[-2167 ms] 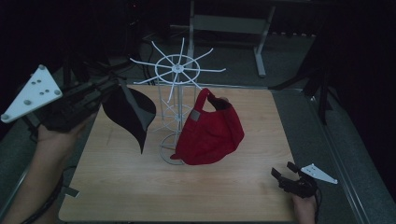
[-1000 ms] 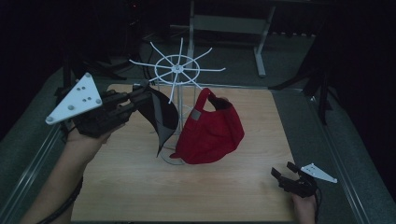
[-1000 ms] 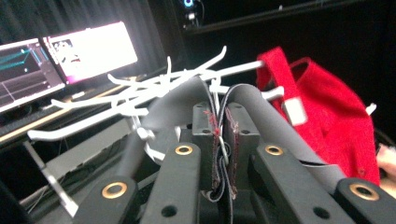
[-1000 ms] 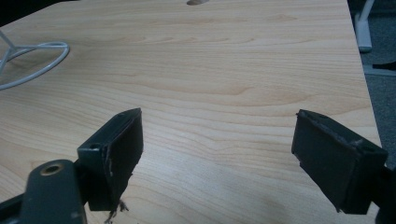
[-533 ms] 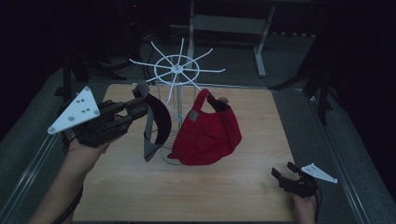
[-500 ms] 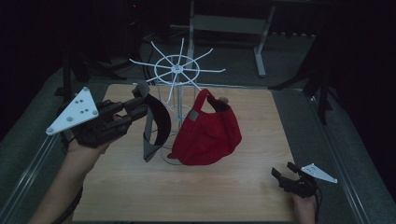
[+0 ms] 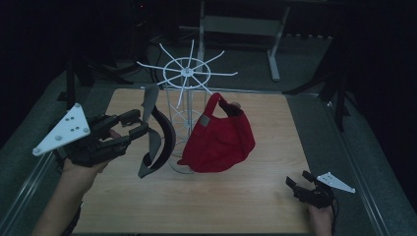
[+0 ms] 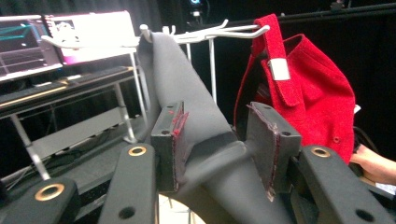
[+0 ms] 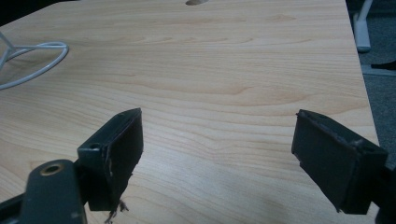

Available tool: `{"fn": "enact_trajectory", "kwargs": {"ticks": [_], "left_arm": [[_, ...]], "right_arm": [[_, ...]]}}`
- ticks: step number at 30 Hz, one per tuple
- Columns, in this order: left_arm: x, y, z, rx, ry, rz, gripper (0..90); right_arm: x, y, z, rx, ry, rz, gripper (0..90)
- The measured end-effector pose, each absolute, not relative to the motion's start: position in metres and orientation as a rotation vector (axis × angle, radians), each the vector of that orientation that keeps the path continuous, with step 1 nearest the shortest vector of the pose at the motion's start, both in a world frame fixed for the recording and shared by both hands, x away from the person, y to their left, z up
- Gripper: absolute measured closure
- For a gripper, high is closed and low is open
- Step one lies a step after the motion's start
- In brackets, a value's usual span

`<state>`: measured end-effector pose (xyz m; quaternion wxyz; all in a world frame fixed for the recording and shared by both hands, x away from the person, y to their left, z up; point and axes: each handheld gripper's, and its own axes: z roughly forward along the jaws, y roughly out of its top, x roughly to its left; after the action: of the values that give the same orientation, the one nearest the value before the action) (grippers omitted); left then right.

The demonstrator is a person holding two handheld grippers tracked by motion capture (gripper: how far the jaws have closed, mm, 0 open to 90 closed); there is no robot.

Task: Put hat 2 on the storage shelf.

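Since the earlier frames the left gripper (image 7: 133,129) has carried the grey cap (image 7: 156,140) from the desk's left edge in toward the rack (image 7: 187,73), and the cap's upper end now reaches up to a spoke on the rack's left side. In the left gripper view the left gripper (image 8: 219,140) has its jaws spread a little, with the grey cap (image 8: 187,98) lying between them; its fabric touches the pad on the left, while contact with the other pad cannot be told. The cap's top sits at the tip of a white spoke of the rack (image 8: 210,35) in that view, though whether it is hooked over the spoke or only held against it cannot be told. A red cap (image 7: 221,140) hangs from a spoke on the rack's right side, its body drooping down to near the desk (image 7: 236,196), and in the left gripper view the red cap (image 8: 317,93) hangs just beside the grey one. The right gripper (image 7: 302,183) has not moved: it rests low at the desk's near right corner, well apart from the rack. In the right gripper view the right gripper (image 9: 217,144) has its jaws spread wide over bare wood of the desk (image 9: 224,70), with part of the rack's wire base ring (image 9: 32,60) at the left edge.
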<state>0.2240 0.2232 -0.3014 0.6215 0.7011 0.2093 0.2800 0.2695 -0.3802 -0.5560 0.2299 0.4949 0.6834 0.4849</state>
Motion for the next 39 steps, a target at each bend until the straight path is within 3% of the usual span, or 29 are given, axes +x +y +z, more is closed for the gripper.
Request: {"fn": "enact_trajectory", "kwargs": {"ticks": [22,39], "left_arm": [[0.206,0.270,-0.348,1.600,0.616,0.677,56.6],[0.209,0.308,-0.423,1.592,0.832,0.698,56.6]], "right_arm": [[0.270,-0.380,-0.556,1.363,1.884,1.327,16.4],[0.269,-0.380,-0.556,1.357,1.879,1.333,16.4]]}}
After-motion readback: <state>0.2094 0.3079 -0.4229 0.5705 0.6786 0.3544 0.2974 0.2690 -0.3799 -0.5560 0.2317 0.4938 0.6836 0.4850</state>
